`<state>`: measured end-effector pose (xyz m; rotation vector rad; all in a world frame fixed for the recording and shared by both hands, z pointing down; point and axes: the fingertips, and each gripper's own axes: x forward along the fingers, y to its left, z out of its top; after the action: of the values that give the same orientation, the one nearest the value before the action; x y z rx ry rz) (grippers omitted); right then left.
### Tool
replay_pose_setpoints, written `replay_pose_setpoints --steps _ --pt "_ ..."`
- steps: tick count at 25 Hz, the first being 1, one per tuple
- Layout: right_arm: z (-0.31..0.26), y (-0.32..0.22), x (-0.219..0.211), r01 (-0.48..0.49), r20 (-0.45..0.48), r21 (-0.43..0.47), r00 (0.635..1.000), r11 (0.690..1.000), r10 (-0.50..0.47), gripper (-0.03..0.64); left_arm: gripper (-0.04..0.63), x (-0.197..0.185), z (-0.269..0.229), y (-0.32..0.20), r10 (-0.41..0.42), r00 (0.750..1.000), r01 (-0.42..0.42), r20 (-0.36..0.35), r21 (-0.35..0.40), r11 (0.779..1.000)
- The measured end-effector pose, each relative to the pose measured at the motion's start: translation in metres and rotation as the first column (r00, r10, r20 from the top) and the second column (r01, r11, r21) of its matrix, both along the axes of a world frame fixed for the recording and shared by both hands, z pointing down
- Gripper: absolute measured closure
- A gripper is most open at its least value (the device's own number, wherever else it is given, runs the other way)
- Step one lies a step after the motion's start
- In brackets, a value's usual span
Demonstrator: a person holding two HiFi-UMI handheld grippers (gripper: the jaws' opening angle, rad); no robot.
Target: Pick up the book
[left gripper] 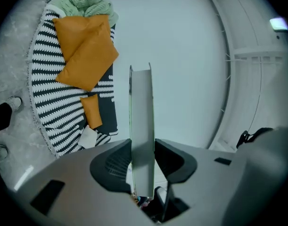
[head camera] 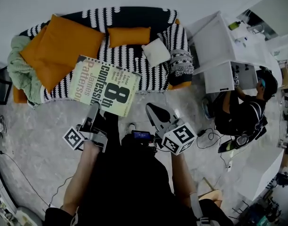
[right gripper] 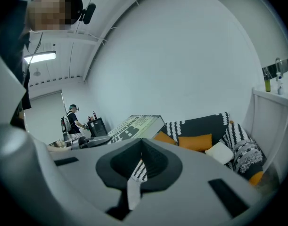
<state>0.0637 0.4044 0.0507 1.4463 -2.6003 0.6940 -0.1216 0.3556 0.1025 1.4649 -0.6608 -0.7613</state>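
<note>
The book (head camera: 103, 86), pale with large dark title lettering, hangs in the air in front of the sofa, cover up. My left gripper (head camera: 93, 108) is shut on its near edge. In the left gripper view the book (left gripper: 142, 112) stands edge-on, clamped between the two dark jaws of that gripper (left gripper: 143, 164). My right gripper (head camera: 151, 108) floats to the book's right, apart from it, jaws closed together on nothing. The right gripper view shows the same gripper (right gripper: 142, 142) with its tips meeting, and the book (right gripper: 134, 125) beyond them to the left.
The sofa (head camera: 129, 55) has a black-and-white striped cover, two orange cushions (head camera: 63, 46), a white cushion (head camera: 156, 52) and a green blanket (head camera: 19, 65). A white cabinet (head camera: 219, 46) stands to its right, with a person (head camera: 247, 112) crouched beside it. Cables (head camera: 207, 135) trail on the marble floor.
</note>
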Motion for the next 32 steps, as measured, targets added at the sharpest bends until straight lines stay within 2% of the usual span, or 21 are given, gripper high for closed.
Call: replay_pose_setpoints --steps 10,17,24,32 --pt "0.016 0.07 -0.01 0.07 0.054 -0.032 0.996 0.997 -0.068 0.6 0.43 0.0 0.001 0.079 -0.069 0.998 0.069 -0.006 -0.011 0.998" --pt "0.005 0.076 -0.022 0.047 0.047 -0.014 0.998 0.999 -0.046 0.6 0.43 -0.009 -0.006 0.081 -0.052 0.999 0.052 -0.014 -0.005 0.999" --pt "-0.002 0.083 -0.06 0.049 -0.008 -0.018 0.999 0.999 -0.05 0.6 0.43 -0.035 -0.023 0.079 -0.003 1.0 0.003 -0.002 0.015 1.0" --pt "-0.003 0.085 -0.071 0.0 0.006 -0.015 1.0 1.0 0.0 0.6 0.43 -0.048 -0.017 0.076 0.031 1.0 -0.031 0.005 0.001 1.0"
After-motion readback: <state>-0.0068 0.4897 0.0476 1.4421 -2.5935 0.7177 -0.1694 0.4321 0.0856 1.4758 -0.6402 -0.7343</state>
